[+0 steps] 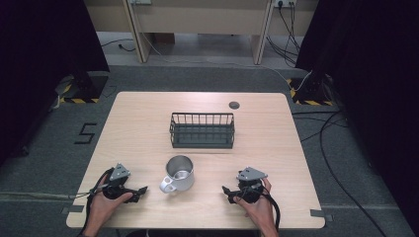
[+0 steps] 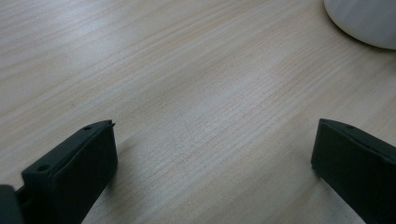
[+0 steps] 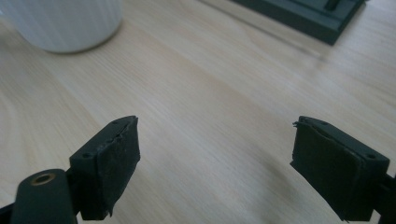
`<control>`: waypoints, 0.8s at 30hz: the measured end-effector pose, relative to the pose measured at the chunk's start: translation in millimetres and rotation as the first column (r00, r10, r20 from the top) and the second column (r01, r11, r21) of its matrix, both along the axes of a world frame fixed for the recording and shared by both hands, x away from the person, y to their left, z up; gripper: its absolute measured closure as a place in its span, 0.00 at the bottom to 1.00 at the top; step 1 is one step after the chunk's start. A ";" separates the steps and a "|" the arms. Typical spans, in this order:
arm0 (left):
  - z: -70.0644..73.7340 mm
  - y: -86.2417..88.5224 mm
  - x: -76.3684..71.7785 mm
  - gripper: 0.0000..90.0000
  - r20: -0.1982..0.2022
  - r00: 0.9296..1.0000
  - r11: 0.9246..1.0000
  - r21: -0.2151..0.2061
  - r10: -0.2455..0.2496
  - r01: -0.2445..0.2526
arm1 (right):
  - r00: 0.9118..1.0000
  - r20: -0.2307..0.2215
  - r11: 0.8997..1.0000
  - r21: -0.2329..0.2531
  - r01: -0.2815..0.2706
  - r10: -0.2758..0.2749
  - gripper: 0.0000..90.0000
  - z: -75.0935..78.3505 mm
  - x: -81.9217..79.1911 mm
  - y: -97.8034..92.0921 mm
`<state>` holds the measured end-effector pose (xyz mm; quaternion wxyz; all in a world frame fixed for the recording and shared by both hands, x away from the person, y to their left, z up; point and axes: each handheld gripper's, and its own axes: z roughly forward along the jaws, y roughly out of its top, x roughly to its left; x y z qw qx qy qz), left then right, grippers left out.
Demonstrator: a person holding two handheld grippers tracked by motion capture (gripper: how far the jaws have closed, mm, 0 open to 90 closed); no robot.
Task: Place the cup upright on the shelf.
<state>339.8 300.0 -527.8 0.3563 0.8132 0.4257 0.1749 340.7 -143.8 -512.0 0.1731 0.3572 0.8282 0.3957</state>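
Left gripper (image 1: pixel 140 190) rests on the near left part of the counter (image 1: pixel 138 123), held in the person's left hand (image 1: pixel 101 205), jaws spread wide with bare wood between them and nothing grasped; it points toward the middle of the counter. Right gripper (image 1: pixel 227 191) rests on the near right part, held in the right hand (image 1: pixel 257 207), jaws likewise spread and empty, pointing inward toward the left one. Metal mug (image 1: pixel 179 173) stands upright between the two grippers, near the counter's near-centre, open mouth up, handle (image 1: pixel 167 185) turned toward the near-left. Mug sits apart from both grippers, a little closer to the left one; clear wood on either side of it. In the left gripper view its pale rounded wall (image 2: pixel 364 21) shows at the upper right corner, beyond the jaws. In the right gripper view its wall (image 3: pixel 65 23) sits at the upper left, again beyond the jaws. Dark wire basket (image 1: pixel 202 130) stands just behind the mug, toward the counter's far half, not touching it; its base edge (image 3: pixel 303 16) crosses the top right of the right gripper view. Small round dark grommet (image 1: pixel 234 104) near the far edge. Nothing lies between either gripper and the mug. Cables (image 1: pixel 341 182) trail over the floor to the right of the counter.
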 end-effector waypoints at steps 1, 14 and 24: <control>0.0 0.0 0.0 0.00 0.000 1.000 1.000 0.000 0.000 0.000 | 1.000 0.000 1.000 0.000 0.000 0.000 0.17 0.0 0.0 0.0; -0.2 0.0 0.0 0.00 0.002 1.000 1.000 -0.001 0.000 0.000 | 0.991 0.091 0.978 0.175 -0.112 0.097 0.17 20.6 -10.4 20.8; -0.2 0.0 0.0 0.00 0.002 1.000 1.000 -0.001 0.001 -0.001 | 0.983 0.116 0.963 0.216 -0.162 0.140 0.17 35.0 -6.9 40.9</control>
